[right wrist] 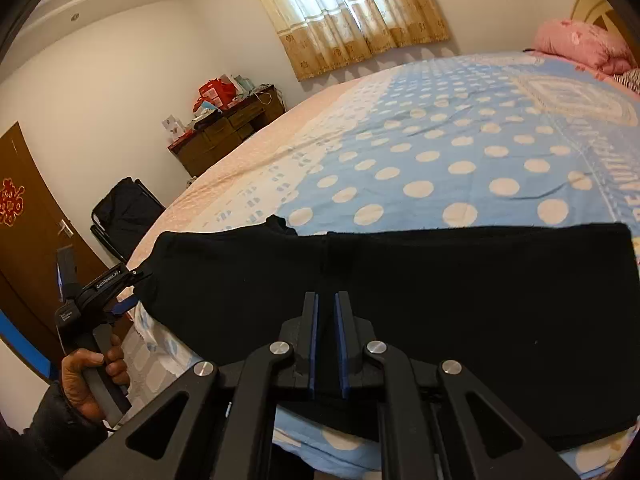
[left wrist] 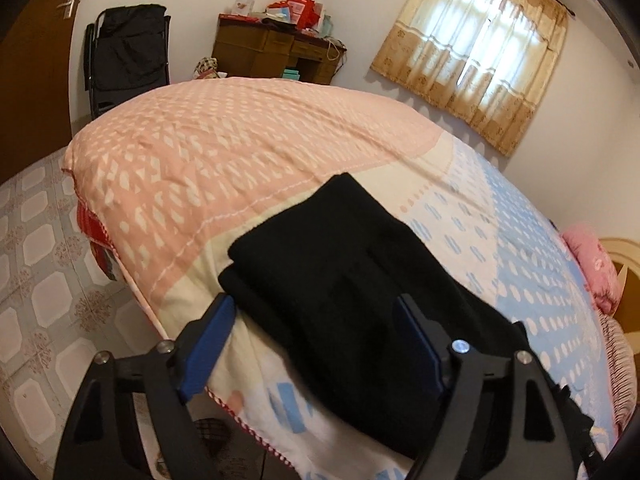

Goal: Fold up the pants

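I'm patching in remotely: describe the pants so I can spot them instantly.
Find the big bed with the pink and blue polka-dot cover. Along its near edge lies a flat black slab of cloth: the pants. Nothing else on the bed is black.

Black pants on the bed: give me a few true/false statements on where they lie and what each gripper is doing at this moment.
1. The black pants lie on the bed near its edge. True.
2. The left gripper has its jaws spread wide, with pant fabric between them. True.
3. The right gripper stands wide open above the pants. False: its jaws are nearly together, over the dark fabric.
4. The pants hang over the black folding chair. False: they rest on the bed; the chair stands by the wall.
5. A pink pillow sits at the far end of the bed. True.
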Available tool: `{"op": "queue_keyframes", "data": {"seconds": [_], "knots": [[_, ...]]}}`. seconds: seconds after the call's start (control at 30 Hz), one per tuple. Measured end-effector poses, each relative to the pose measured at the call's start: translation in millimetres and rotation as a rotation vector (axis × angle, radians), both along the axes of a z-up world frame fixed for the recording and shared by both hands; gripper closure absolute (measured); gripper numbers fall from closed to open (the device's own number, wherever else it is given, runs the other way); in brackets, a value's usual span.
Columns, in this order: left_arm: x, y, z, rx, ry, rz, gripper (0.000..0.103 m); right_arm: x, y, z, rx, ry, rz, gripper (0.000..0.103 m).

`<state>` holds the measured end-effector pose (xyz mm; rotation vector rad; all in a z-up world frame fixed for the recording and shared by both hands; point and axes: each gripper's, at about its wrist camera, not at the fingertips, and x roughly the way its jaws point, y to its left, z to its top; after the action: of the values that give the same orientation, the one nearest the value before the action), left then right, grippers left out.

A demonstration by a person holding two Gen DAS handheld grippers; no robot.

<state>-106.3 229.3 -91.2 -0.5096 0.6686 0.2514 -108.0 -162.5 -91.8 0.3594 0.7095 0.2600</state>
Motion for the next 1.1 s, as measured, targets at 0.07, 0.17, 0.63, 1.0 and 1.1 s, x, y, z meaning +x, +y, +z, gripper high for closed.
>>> {"op": "queue_keyframes", "data": {"seconds": [0.07, 0.17, 0.63, 1.0, 1.1], "knots": [[0, 3, 0, -0.028, -0.012, 0.007, 0.025, 0, 1, 1, -0.002, -0.004, 0.004, 0.094], [-3, 8, -1, -0.027, -0.008, 0.024, 0.053, -2, 0, 3, 0.001, -0.018, 0.001, 0.094], [0, -13, 28, 0.055, -0.072, -0.049, 0.088, -6, -33, -3, 0.068, 0.018, -0.125, 0.094], [-4, -166, 89, 0.225, -0.333, -0.574, 0.089, -41, -111, 12, 0.122, -0.028, -0.306, 0.094], [-11, -222, 92, 0.211, -0.363, -0.757, 0.089, -61, -138, 17, 0.126, -0.042, -0.379, 0.094]]}}
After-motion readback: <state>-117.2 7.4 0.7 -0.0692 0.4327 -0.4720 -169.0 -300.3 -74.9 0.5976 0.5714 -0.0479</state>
